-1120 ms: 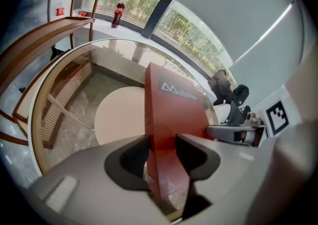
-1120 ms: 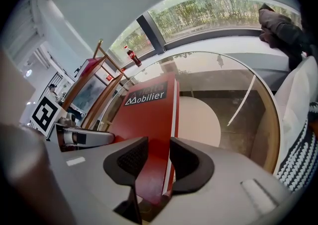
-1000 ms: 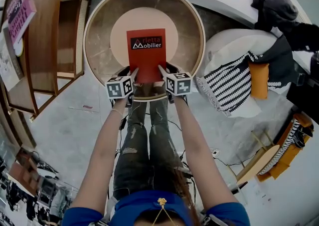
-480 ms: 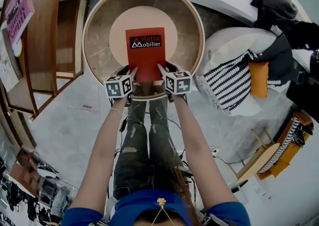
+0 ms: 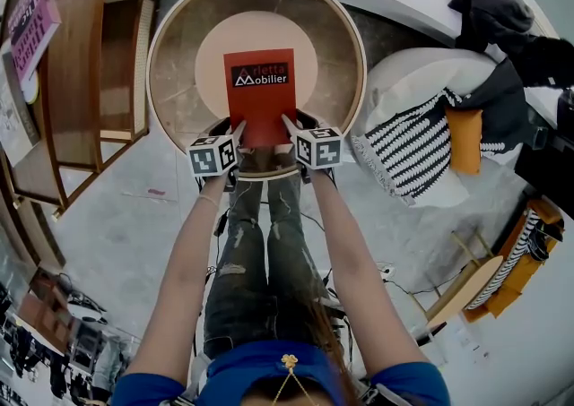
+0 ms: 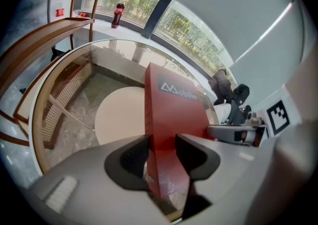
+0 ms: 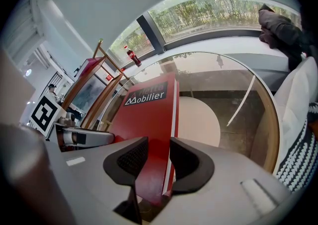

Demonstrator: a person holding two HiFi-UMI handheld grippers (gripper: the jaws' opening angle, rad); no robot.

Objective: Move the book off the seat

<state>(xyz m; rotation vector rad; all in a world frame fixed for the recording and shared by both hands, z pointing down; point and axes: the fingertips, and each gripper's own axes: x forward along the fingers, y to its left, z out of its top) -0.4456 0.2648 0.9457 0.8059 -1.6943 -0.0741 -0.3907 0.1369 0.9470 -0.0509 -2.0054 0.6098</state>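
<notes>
Book (red, over the seat) is clamped at its near corners by left tool and right tool.

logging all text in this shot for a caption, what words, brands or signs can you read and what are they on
"Mobilier": white letters on the black label of the red rectangular book.
"rletta": red letters above it on the same label; first letter unclear.
Pink book on the wooden shelf: print too blurred to read.
Dark drink bottle: red label too small to read.
</notes>
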